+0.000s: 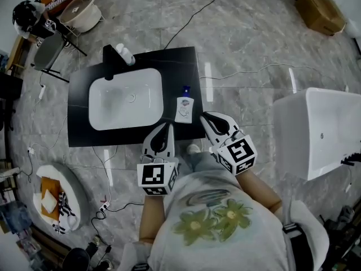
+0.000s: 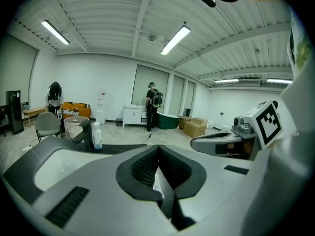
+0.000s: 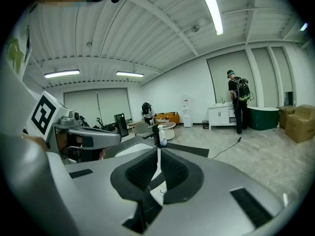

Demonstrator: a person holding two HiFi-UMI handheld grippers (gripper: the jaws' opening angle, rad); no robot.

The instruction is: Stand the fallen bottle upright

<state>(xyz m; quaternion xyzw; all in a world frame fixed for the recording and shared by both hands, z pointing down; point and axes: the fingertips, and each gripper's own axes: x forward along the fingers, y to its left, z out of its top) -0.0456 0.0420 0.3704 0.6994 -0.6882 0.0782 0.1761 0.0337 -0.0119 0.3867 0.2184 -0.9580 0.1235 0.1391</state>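
though hovering at the counter (image 1: 79, 109) edge with left gripper (image 1: 167, 130) and right gripper (image 1: 207, 119) both pinched together and empty, nothing achieved yet: bottle (image 1: 183, 107) lying flat just right of the sink (image 1: 159, 97), ungrasped, unraised

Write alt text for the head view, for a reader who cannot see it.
A white bottle lies on its side on a black countertop, right of a white sink. A person holds the left gripper and right gripper, both shut, just short of it.
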